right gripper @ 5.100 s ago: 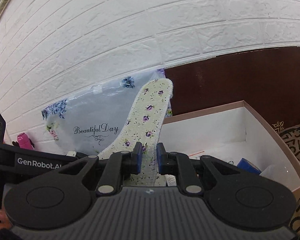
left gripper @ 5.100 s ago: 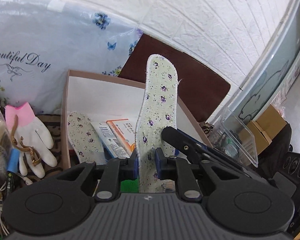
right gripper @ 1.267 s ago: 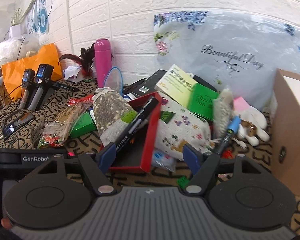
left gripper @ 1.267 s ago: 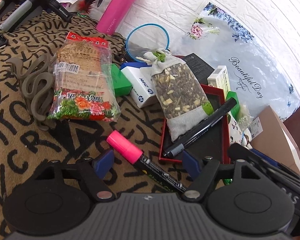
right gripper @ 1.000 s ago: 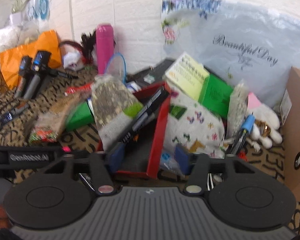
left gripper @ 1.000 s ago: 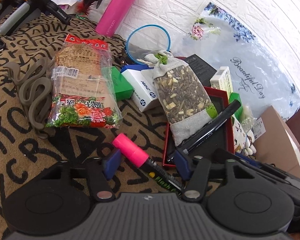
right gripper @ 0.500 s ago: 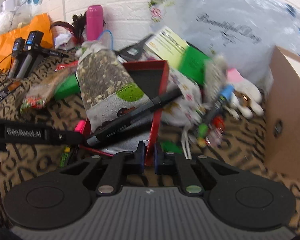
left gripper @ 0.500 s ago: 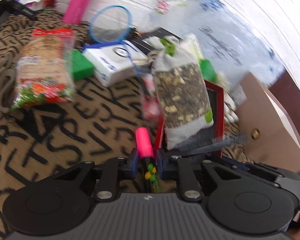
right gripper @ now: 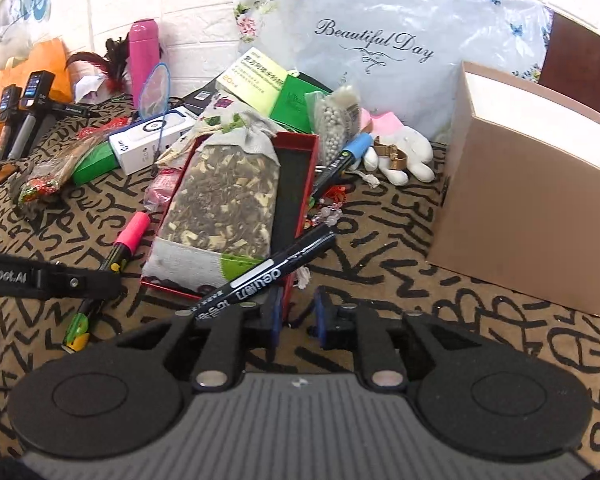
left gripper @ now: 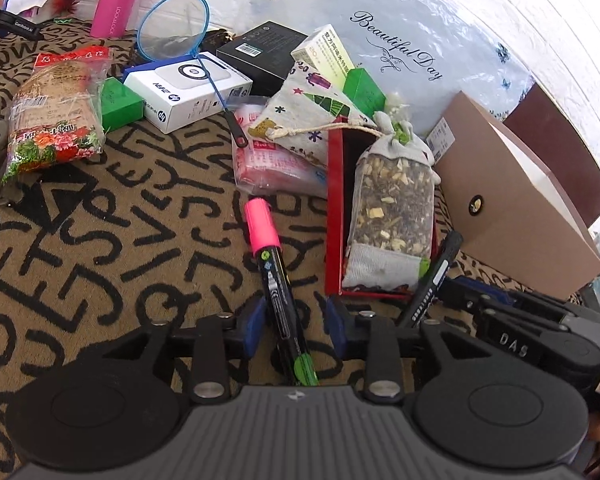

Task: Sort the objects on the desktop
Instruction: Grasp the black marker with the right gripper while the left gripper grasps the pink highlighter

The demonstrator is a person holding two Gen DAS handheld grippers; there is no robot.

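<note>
A pink-capped black marker [left gripper: 274,276] lies on the patterned cloth between the fingers of my left gripper [left gripper: 294,326], which stands open around it, pads apart from its barrel. It also shows in the right wrist view [right gripper: 118,250]. A red tray [right gripper: 300,176] holds a mesh herb sachet [right gripper: 224,200] and a black marker [right gripper: 268,270] that rests across its near corner. My right gripper [right gripper: 296,312] is slightly open at the tray's near right corner, holding nothing. The tray [left gripper: 334,208] and sachet [left gripper: 392,216] show in the left view too.
A tan cardboard box [right gripper: 532,208] stands at the right. Behind the tray lie a white HP box [left gripper: 188,88], green boxes, a snack bag [left gripper: 54,112], a blue net, a printed pouch [left gripper: 312,116], a bead bag and a white glove [right gripper: 404,156].
Both grippers have opened: the left let go of the pink marker, now lying on the cloth; the right released the red tray's edge. The tray has been pulled nearer.
</note>
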